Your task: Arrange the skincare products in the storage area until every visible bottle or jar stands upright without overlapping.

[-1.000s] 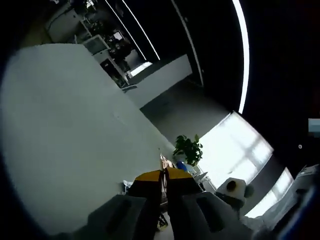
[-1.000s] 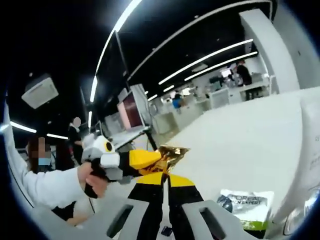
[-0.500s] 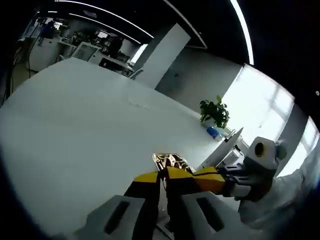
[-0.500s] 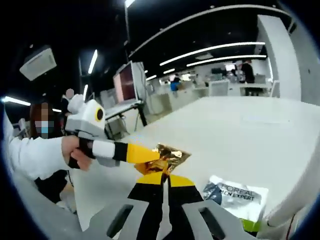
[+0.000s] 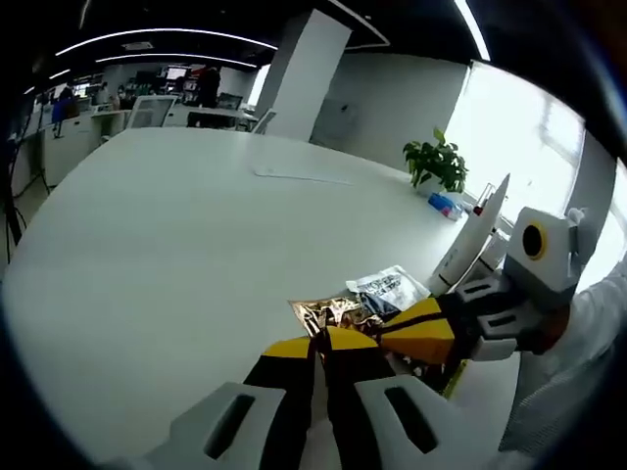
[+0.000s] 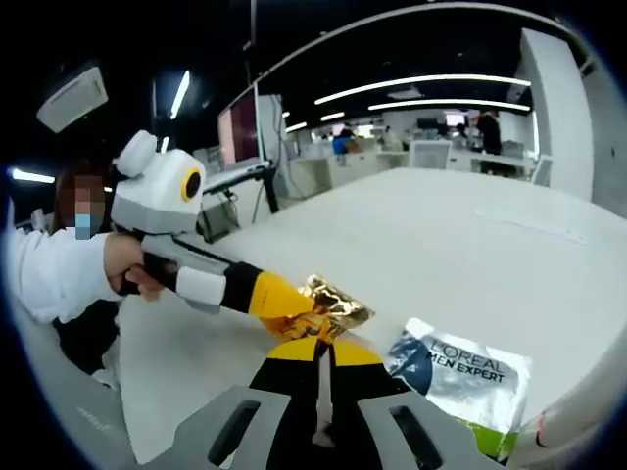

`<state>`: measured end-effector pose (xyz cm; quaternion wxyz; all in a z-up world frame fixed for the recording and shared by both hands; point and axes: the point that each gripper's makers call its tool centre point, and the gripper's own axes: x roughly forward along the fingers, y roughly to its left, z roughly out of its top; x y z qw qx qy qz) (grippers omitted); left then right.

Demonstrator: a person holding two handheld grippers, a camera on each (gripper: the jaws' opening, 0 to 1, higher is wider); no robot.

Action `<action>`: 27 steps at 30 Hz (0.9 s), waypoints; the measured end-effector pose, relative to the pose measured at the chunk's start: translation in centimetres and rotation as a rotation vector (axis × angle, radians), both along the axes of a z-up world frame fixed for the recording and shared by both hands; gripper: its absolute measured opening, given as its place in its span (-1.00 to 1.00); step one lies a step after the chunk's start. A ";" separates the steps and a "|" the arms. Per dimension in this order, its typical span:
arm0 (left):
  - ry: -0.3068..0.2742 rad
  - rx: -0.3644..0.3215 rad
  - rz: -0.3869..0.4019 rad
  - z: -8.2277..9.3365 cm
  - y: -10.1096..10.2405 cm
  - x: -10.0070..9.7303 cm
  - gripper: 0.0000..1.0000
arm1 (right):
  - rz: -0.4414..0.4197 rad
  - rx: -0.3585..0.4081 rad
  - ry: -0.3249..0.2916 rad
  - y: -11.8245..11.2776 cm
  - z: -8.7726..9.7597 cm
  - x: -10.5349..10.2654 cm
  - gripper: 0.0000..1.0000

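We see a white table (image 5: 147,245), a potted plant (image 5: 438,163) at its far edge, and a wall monitor (image 6: 238,130).

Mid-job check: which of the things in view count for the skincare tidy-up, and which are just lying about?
Job:
- gold packet, pinched by the left gripper and right gripper together
- L'Oreal sachet, flat on the table

Lying about:
- plant
- white stand
- paper sheet far across the table
- monitor
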<state>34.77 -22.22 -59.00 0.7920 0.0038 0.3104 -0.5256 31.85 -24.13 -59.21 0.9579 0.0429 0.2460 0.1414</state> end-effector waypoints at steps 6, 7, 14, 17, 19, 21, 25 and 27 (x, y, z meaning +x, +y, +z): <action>-0.033 0.037 -0.003 -0.8 0.0 0.4 -1.00 | 0.001 -0.027 0.009 -0.2 -0.8 0.0 -1.00; -0.035 0.041 -0.001 -0.9 0.0 0.4 -1.00 | -0.001 -0.026 0.010 -0.2 -0.9 0.1 -1.00; -0.032 0.048 0.036 -1.6 0.4 1.7 -1.00 | -0.019 -0.039 0.013 -0.9 -1.1 0.3 -1.00; -0.057 0.069 0.037 -1.7 0.2 1.5 -1.00 | -0.019 -0.048 -0.004 -1.0 -0.6 0.4 -1.00; -0.045 0.061 0.051 -1.7 0.2 1.8 -1.00 | -0.016 -0.049 -0.009 -1.0 -0.4 0.3 -1.00; -0.045 0.065 0.050 -1.8 0.3 1.8 -1.00 | 0.015 -0.079 -0.018 -1.0 -0.1 0.0 -1.00; -0.046 0.064 0.048 -1.8 0.2 2.1 -1.00 | 0.122 -0.128 -0.019 0.0 0.0 -1.1 -1.00; -0.050 0.063 0.048 -1.9 0.0 2.2 -1.00 | 0.198 -0.175 -0.021 0.8 0.0 -1.9 -0.94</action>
